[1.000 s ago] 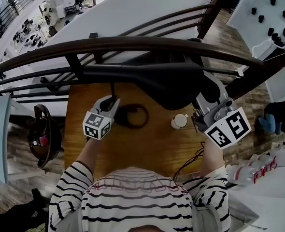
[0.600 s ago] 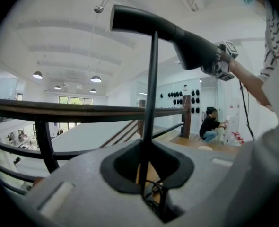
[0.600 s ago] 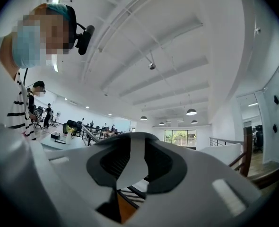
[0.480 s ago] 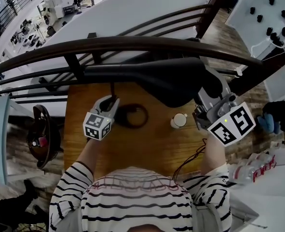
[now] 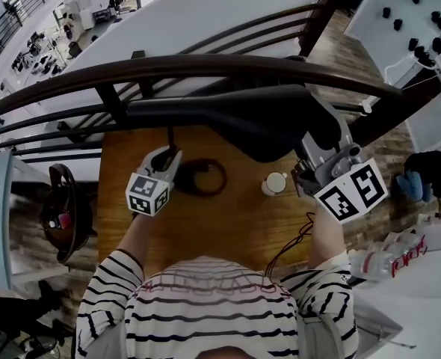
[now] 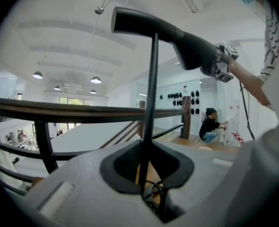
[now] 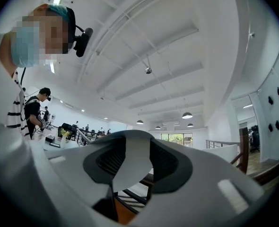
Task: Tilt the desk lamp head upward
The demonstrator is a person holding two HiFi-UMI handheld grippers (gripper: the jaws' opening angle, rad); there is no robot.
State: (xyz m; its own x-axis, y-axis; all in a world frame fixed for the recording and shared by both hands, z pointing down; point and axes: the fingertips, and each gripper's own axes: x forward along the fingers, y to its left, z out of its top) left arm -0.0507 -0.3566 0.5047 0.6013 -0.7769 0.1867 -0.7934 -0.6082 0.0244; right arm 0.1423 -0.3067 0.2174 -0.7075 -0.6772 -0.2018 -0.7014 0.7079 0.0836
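The wooden desk [image 5: 228, 223] stands against a dark railing [image 5: 205, 67]. Near the desk's far edge, the left gripper [image 5: 170, 158] is clamped on the lamp stem [image 6: 151, 79]. The right gripper [image 5: 321, 137] has its jaws opening, with the right end of the lamp head [image 5: 243, 114] between them.

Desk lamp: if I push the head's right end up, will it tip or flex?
Probably top-heavy: the long head overhangs a thin stem and small ring base, so it would likely tip without the left gripper clamping the stem. The stem may flex slightly. The right gripper, jaws opening around the head, offers little support.
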